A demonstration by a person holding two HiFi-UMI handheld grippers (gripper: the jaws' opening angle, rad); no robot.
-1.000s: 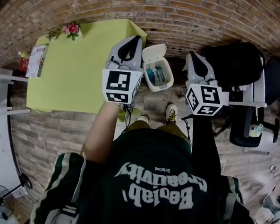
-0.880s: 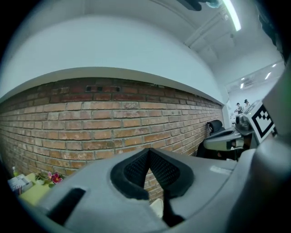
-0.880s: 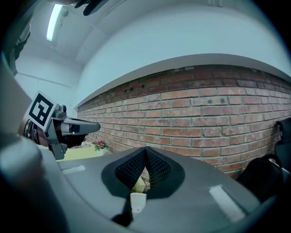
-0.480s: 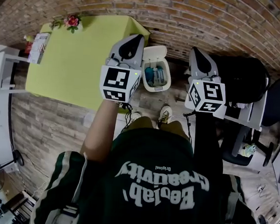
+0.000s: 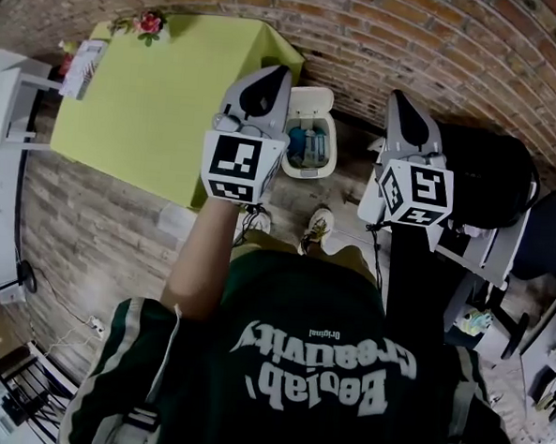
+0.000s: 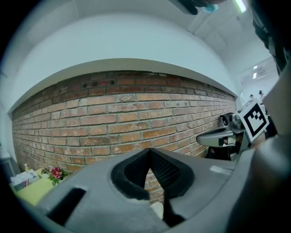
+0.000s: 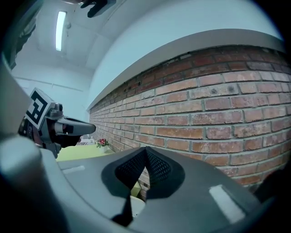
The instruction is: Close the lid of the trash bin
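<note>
The white trash bin (image 5: 310,145) is seen on the floor beside the corner of the yellow-green bench (image 5: 144,105), close to the brick wall (image 5: 430,47). Its lid (image 5: 314,100) is tipped back open and blue contents are exposed. The left gripper (image 5: 276,74) is held just left of the bin and the right gripper (image 5: 396,96) to its right. Both are clenched with nothing between the jaws. Flowers (image 5: 150,23) are set at the bench's far edge.
</note>
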